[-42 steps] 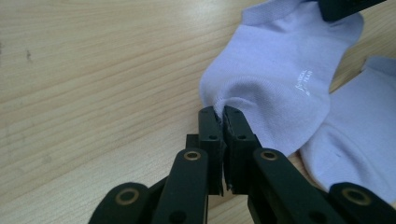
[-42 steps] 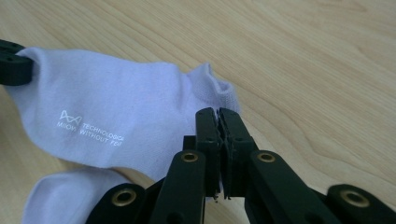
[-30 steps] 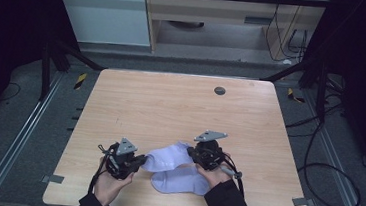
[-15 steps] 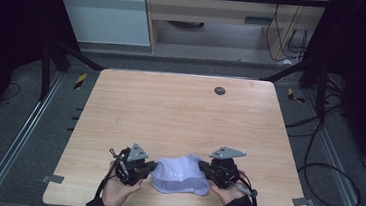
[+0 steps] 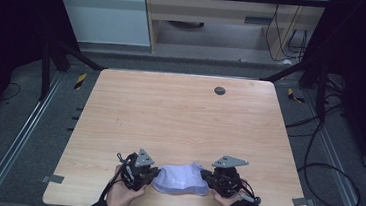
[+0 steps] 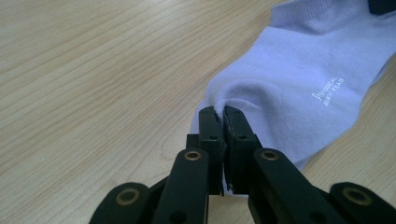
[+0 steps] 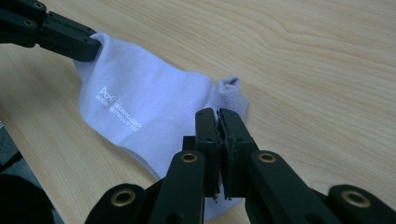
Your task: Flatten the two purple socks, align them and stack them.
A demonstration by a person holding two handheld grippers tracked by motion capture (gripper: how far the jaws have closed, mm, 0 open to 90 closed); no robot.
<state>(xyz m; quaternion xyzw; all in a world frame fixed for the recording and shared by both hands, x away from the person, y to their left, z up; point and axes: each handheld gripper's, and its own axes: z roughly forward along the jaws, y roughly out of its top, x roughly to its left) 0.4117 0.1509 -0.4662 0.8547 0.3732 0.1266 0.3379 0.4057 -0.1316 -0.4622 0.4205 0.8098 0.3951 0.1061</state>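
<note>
A pale lilac sock [image 5: 180, 180] with small white lettering lies stretched across the wooden table [image 5: 179, 118] near its front edge. My left gripper [image 5: 153, 174] is shut on the sock's left end; in the left gripper view its jaws [image 6: 223, 113] pinch a fold of the sock [image 6: 299, 84]. My right gripper [image 5: 205, 177] is shut on the sock's right end; in the right gripper view its jaws [image 7: 218, 115] clamp the sock [image 7: 149, 107] near the cuff, and the other gripper's black jaws [image 7: 70, 35] hold the far end.
A small dark round disc [image 5: 219, 90] sits near the table's far edge. Black frame posts and cables stand beyond the table on both sides. A person's hands come in at the bottom edge.
Both grippers moved toward the front edge and apart, the right one most. The sock, bunched and folded a second ago, now lies spread between them.
</note>
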